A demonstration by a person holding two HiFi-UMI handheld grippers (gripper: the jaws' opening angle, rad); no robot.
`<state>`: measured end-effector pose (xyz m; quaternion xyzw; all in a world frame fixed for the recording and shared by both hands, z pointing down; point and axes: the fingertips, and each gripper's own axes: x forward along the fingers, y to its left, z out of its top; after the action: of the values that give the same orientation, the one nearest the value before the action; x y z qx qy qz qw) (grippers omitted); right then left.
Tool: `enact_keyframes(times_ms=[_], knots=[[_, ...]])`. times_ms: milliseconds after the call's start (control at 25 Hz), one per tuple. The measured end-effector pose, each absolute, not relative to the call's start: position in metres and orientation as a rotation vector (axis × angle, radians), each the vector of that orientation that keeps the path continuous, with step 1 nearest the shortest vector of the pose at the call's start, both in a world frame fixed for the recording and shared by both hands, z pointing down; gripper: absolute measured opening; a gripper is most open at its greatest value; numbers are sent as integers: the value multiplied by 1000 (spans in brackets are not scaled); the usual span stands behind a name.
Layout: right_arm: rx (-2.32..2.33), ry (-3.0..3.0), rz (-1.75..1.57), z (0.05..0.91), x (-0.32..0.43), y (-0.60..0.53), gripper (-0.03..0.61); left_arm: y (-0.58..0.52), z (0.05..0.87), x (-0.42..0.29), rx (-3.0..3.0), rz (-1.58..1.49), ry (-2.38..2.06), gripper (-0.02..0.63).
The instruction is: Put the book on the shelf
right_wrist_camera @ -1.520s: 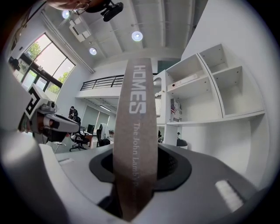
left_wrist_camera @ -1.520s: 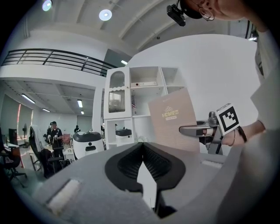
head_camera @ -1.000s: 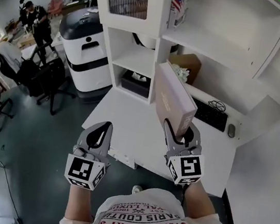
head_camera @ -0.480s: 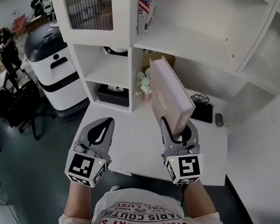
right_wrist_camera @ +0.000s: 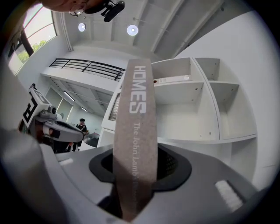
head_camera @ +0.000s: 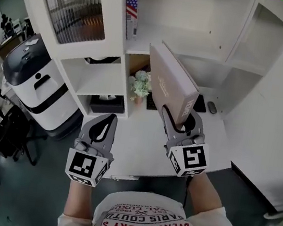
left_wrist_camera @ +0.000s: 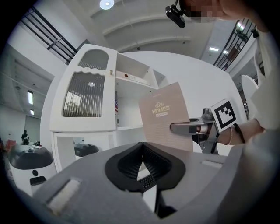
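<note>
R tongs (head_camera: 180, 125) are clamped on the book (head_camera: 171, 85) at its bottom end. The spine faces the person, and the book stands up w/ its top leaning toward the shelf (head_camera: 203, 53). It's in the air over the counter (head_camera: 143, 136), not yet in any bay. L tongs (head_camera: 109, 121) are closed w/ nothing in them, low on the left, off the counter's front edge.

Doing it well, imo: the grip is low on a tall book, so the top will prob. swing. Go slow and keep it upright. Get the top corner under the shelf board first, then set the bottom edge down before letting go. Steer clear of the flowers (head_camera: 140, 85) just left of the book. L tongs could steady the cover if it wobbles.

Hard to tell:
- The book covers the counter behind it.
- A dark item (head_camera: 202, 104) at its right edge is mostly blocked, so no ID.
- In the right gripper view the spine fills the gap, so the pad contact isn't visible.
- The upper shelf & the flag-marked thing (head_camera: 132, 3) are cut off at the top.
- Which bay is meant is unclear.
</note>
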<state>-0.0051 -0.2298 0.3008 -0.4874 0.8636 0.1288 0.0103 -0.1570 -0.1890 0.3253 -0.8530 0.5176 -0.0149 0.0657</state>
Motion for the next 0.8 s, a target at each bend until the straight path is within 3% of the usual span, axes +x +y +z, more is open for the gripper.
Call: enact_keyframes(times_ms=[800], knots=[[-1748,2408,641,157,-41,-273,173,-197,292,-207,-2599,6,1372,6]])
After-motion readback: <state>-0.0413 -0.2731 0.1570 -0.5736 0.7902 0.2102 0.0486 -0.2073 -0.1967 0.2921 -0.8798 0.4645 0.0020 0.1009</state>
